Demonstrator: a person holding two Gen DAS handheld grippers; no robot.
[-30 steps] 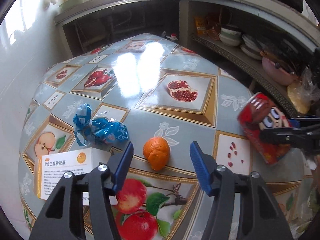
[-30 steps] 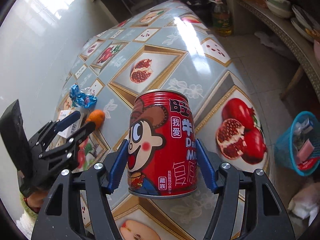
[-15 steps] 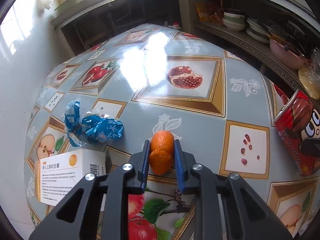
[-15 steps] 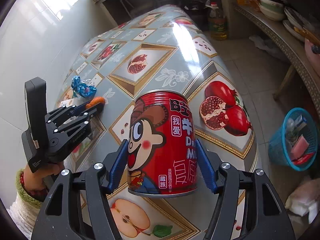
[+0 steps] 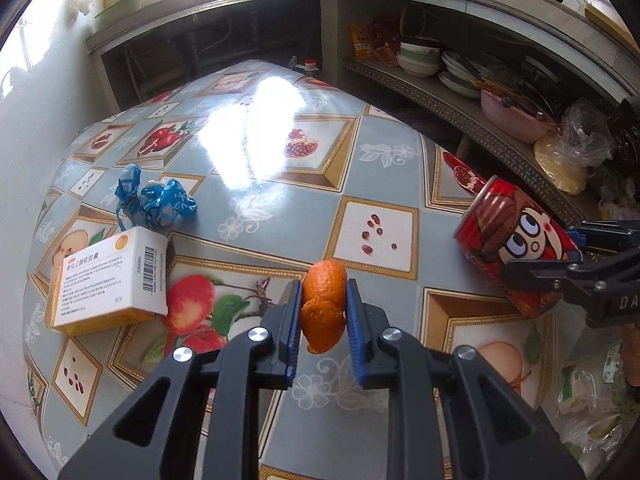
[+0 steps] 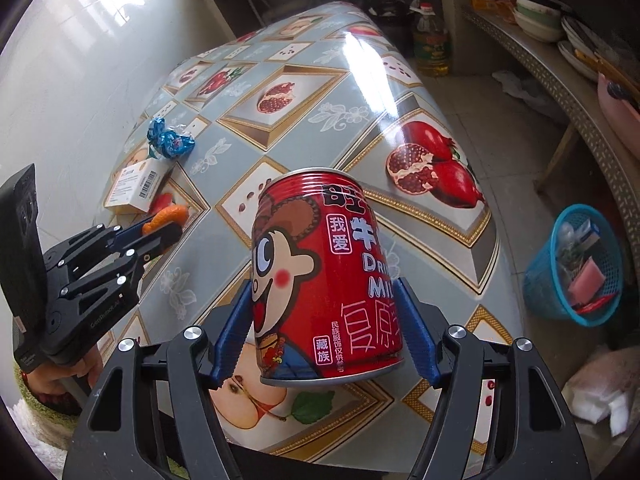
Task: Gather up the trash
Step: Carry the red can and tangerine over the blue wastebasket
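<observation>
2 grippers are loaded: the left gripper [image 5: 323,312], spread 1 second ago, now pinches the wrinkled orange peel [image 5: 322,307] above the fruit-print tablecloth [image 5: 280,200]; the right gripper [image 6: 326,330] clamps the red cartoon milk can [image 6: 326,276], both ready for the blue mesh bin [image 6: 576,268] beside it.

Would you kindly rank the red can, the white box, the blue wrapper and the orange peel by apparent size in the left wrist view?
1. White box and red can: look alike, not ranked.
2. Blue wrapper and orange peel: similar; the peel sits nearest the camera in the left claw, so unsure.
</observation>
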